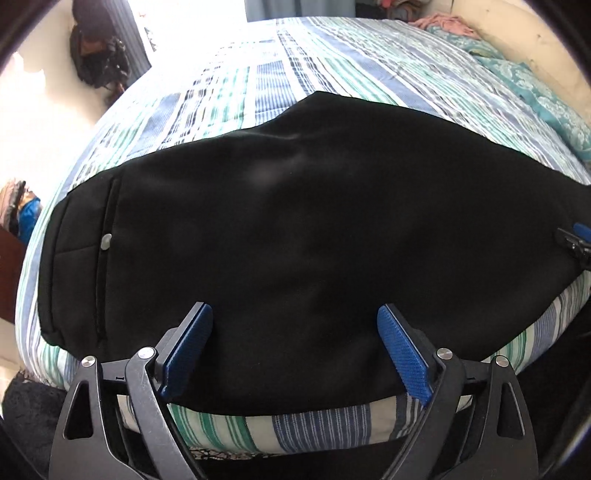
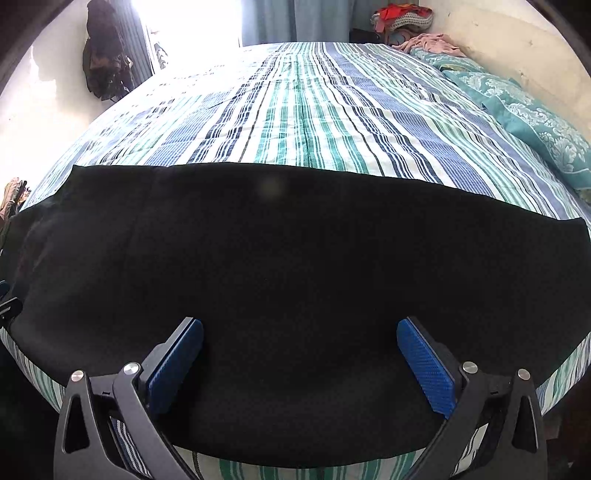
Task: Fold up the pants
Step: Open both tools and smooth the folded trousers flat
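— Where are the pants, and which way do they run?

— One pair of black pants (image 1: 288, 240) lies flat on the striped bedspread (image 2: 295, 110), along the bed's near edge. The long axis runs side to side across both views. In the left wrist view the waist end points left: a pocket seam and a single metal button (image 1: 106, 242) sit there. The legs run off to the right.

— Anything hard to read?

— The fabric is so dark that folds barely show; it looks doubled leg over leg, but I can't be sure. In the right wrist view the pants are cut off at the left rim, and the hem end shows at the right.

— And the grippers?

— Two. The left gripper (image 1: 295, 347) hovers over the near edge with its jaws spread wide, nothing between the blue pads. The right gripper (image 2: 300, 363) is likewise spread apart and pinching nothing. Its tip also shows at the far right of the left view.

— What else is there?

— A teal patterned pillow (image 2: 535, 122) along the right wall, and one heap of clothes (image 2: 402, 16) in the far corner.
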Demonstrator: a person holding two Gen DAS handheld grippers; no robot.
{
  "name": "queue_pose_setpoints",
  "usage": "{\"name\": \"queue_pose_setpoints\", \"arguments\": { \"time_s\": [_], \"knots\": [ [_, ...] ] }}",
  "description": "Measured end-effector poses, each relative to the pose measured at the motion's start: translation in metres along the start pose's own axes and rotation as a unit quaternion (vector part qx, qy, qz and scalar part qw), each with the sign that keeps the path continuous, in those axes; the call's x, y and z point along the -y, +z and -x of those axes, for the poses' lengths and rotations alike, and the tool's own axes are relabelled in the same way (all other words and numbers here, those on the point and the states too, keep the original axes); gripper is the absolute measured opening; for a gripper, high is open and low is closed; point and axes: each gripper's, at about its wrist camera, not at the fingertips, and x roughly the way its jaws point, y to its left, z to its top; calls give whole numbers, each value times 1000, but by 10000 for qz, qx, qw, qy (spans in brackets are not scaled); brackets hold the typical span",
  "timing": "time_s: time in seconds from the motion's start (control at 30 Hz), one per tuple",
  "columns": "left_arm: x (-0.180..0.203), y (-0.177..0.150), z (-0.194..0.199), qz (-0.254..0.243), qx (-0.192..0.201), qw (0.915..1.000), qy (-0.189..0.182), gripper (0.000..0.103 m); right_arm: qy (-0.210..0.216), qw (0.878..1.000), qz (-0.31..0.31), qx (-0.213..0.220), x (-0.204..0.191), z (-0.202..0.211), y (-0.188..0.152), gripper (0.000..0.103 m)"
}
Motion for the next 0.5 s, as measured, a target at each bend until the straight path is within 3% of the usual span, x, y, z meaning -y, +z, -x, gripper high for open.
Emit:
{"name": "queue_pose_setpoints", "arguments": {
  "time_s": [0.17,0.27,0.37,0.5],
  "knots": [
    [-3,-4,8,232,103,9997,-9,91,3,10000,4,-5,0,0,0,103],
    [-14,2,22,560,380,9977,-103,91,-2,10000,5,8,0,0,-1,103],
    [-31,15,29,815,670,9943,164,91,-14,10000,10,19,-1,0,-1,103],
    [-66,28,19,1406,697,9868,403,91,-13,10000,11,22,-1,0,-1,103]
  ]
}}
